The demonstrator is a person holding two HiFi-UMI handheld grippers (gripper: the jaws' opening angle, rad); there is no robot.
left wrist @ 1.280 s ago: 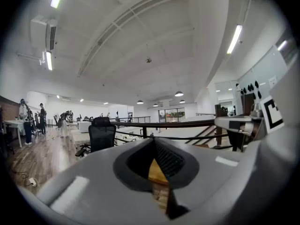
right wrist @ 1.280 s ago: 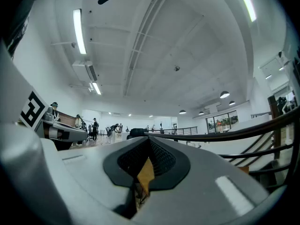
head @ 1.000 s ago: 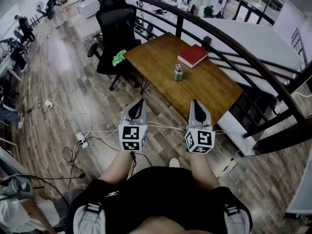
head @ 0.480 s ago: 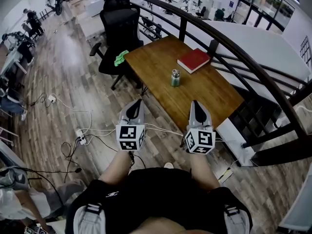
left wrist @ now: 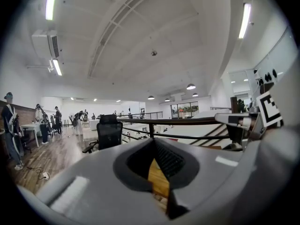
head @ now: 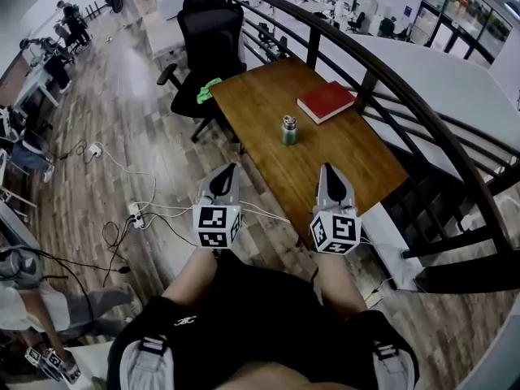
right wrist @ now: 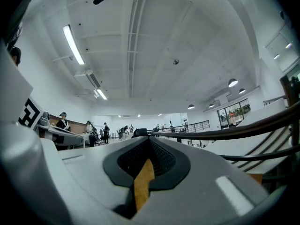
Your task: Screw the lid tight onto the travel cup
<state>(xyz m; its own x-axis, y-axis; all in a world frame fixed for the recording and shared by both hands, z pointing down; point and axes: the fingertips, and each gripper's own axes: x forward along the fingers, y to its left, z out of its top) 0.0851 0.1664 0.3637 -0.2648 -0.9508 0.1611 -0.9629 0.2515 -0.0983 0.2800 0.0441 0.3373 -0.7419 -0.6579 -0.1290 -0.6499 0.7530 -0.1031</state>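
A small green travel cup (head: 288, 131) with a silver lid stands upright near the middle of a wooden table (head: 268, 96), seen in the head view. My left gripper (head: 227, 175) and right gripper (head: 327, 175) are both held level in front of the person, short of the table's near edge and well apart from the cup. Both are shut with nothing between their jaws. In the left gripper view the left gripper (left wrist: 154, 142) shows closed jaws, and in the right gripper view the right gripper (right wrist: 149, 142) does too; the cup is hidden in both.
A red book (head: 327, 101) lies on the table behind the cup. A black office chair (head: 207, 39) with a green cloth (head: 210, 88) stands at the table's far left. A dark railing (head: 382, 80) curves along the right. Cables and a power strip (head: 134, 214) lie on the wood floor.
The person has walked closer to the table; the table and cup have shifted nearer and lower in the head view. Both grippers stay shut and empty.
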